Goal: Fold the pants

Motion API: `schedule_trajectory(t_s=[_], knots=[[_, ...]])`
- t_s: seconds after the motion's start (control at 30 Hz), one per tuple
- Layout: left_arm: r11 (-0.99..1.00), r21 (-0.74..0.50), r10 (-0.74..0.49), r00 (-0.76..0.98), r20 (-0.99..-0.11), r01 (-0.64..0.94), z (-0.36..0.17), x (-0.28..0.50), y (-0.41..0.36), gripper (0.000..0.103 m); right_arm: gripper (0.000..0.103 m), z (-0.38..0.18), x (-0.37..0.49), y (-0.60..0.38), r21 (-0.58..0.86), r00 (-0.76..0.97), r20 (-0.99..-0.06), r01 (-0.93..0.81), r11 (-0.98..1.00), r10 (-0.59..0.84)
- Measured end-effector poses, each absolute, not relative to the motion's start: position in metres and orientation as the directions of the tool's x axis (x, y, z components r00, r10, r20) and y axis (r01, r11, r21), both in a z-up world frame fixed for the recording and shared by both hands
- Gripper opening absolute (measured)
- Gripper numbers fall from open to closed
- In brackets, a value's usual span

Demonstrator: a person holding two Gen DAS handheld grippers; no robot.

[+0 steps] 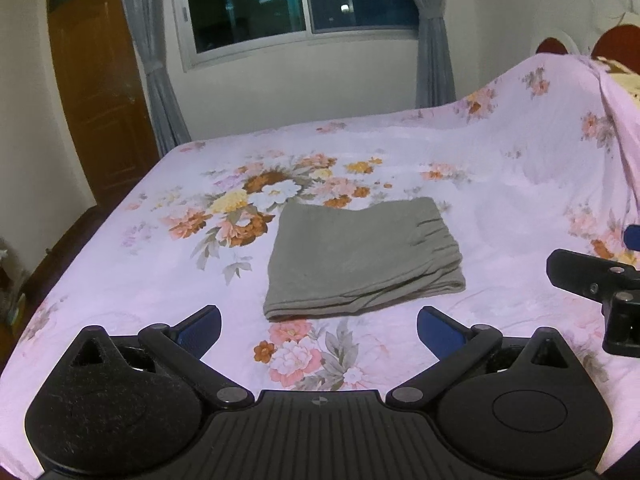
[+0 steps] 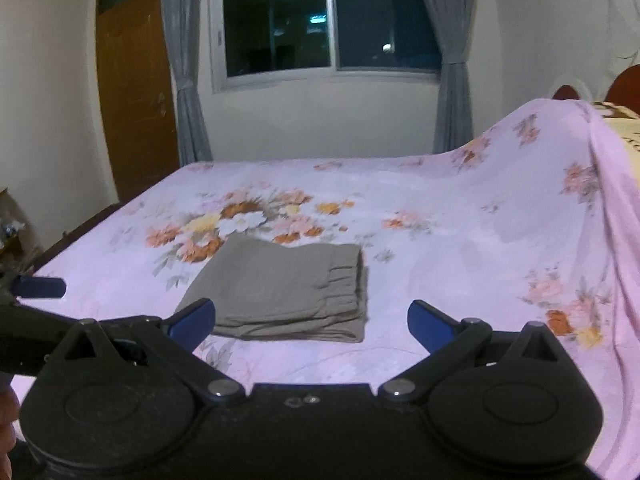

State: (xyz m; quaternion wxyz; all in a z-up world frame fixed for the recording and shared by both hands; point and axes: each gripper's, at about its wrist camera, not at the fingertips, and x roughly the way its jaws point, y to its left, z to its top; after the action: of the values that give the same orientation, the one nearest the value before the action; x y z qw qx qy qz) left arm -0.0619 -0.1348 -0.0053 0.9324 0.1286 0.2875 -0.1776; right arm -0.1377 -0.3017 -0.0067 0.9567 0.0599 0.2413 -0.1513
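Your grey-green cotton pants lie folded into a compact rectangular stack on the bed, on its pink floral bedsheet, with the gathered elastic waistband on the right side of the stack and the layered edges showing along the near side. Your left gripper has its blue-padded fingers spread wide apart, holding nothing, just short of the near edge of the pants. Your right gripper is likewise spread apart and empty, with its left finger pad in front of the stack's near left corner; from this view you cannot tell whether it touches the cloth. Each gripper shows at the edge of the other's view. Beyond the bed you face a dark window flanked by grey curtains and a brown wooden door.
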Motion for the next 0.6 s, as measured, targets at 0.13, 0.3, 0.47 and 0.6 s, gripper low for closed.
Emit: schedule_trajectory(t_s=[0.13,0.3,0.47,0.6], knots=[[0.911,0.106,-0.268,0.769,-0.58,0.397,-0.002,-0.072,-0.129,0.103,0.103,-0.007,-0.145,-0.302,0.045,0.836,-0.475,0.336,0.941,-0.276],[0.911,0.114,-0.263,0.77,-0.581,0.397,-0.002,-0.079,-0.129,0.103,0.103,-0.008,-0.151,-0.302,0.058,0.838,-0.47,0.342,0.938,-0.277],[0.914,0.109,-0.261,0.77,-0.582,0.392,-0.001,-0.08,-0.128,0.103,0.103,-0.007,-0.152,-0.298,0.057,0.842,-0.465,0.336,0.94,-0.273],[0.914,0.101,-0.265,0.767,-0.584,0.393,-0.001,-0.08,-0.126,0.103,0.103,-0.007,-0.152,-0.295,0.053,0.844,-0.462,0.334,0.941,-0.274]])
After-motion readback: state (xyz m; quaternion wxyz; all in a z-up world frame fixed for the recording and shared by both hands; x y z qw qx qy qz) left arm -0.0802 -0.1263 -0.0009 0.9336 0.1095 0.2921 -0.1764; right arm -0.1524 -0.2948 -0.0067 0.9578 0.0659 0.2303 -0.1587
